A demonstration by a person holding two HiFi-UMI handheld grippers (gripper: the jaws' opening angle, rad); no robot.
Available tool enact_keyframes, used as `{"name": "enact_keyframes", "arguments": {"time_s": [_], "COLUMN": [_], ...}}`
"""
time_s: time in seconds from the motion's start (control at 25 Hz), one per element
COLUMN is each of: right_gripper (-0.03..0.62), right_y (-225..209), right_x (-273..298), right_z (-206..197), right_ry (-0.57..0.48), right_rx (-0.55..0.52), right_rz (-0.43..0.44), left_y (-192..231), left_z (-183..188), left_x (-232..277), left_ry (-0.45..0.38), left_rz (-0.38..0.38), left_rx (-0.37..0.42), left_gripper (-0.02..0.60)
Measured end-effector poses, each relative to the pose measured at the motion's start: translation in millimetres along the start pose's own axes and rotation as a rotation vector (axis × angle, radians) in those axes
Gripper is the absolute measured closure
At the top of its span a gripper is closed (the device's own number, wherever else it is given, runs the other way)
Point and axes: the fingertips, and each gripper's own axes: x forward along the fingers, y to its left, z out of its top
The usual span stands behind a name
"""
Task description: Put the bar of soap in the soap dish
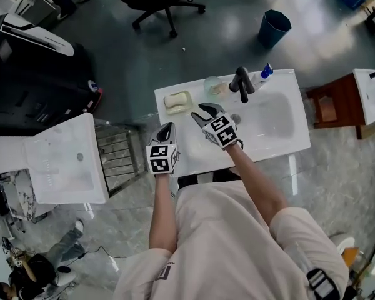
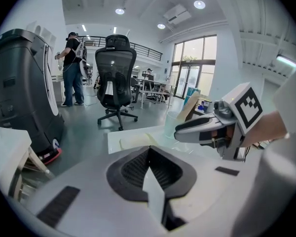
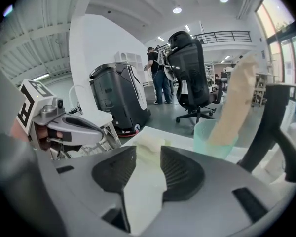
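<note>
A cream bar of soap (image 1: 177,99) lies in a pale yellow soap dish (image 1: 167,107) at the far left corner of the white sink counter (image 1: 194,158). My right gripper (image 1: 202,115) hovers just right of the dish with its jaws apart and nothing between them. In the right gripper view the soap (image 3: 149,141) shows through the gap of that gripper (image 3: 148,154). My left gripper (image 1: 166,130) hangs over the counter's left front part, pointing toward the dish. The left gripper (image 2: 149,151) has its tips together and holds nothing, with the dish (image 2: 133,141) lying beyond it.
A black faucet (image 1: 242,83), a clear cup (image 1: 212,85) and a pump bottle (image 1: 263,75) stand along the back of the basin (image 1: 272,120). Another white sink (image 1: 62,161) stands to the left, with a wire rack (image 1: 115,155) between. A blue bin (image 1: 274,28) is behind.
</note>
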Motion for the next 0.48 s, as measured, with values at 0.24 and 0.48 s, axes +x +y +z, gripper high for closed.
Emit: {"name": "enact_keyframes", "arguments": {"time_s": [0.24, 0.48], "right_gripper": [0.46, 0.516], "right_y": [-4.0, -9.0], "right_x": [-26.4, -47.6], "right_z": [-6.6, -4.4], "right_ry": [-0.021, -0.075], "right_rx": [0.043, 0.06], "right_rz": [0.004, 0.0], "left_y": [-11.0, -12.6], "left_z": [-3.6, -2.7], "left_x": [-14.7, -28.4], "left_ry": [-0.015, -0.072], "left_rz": [0.069, 0.149], "left_rx": [-0.004, -0.063], "left_gripper": [0.575, 0.575]}}
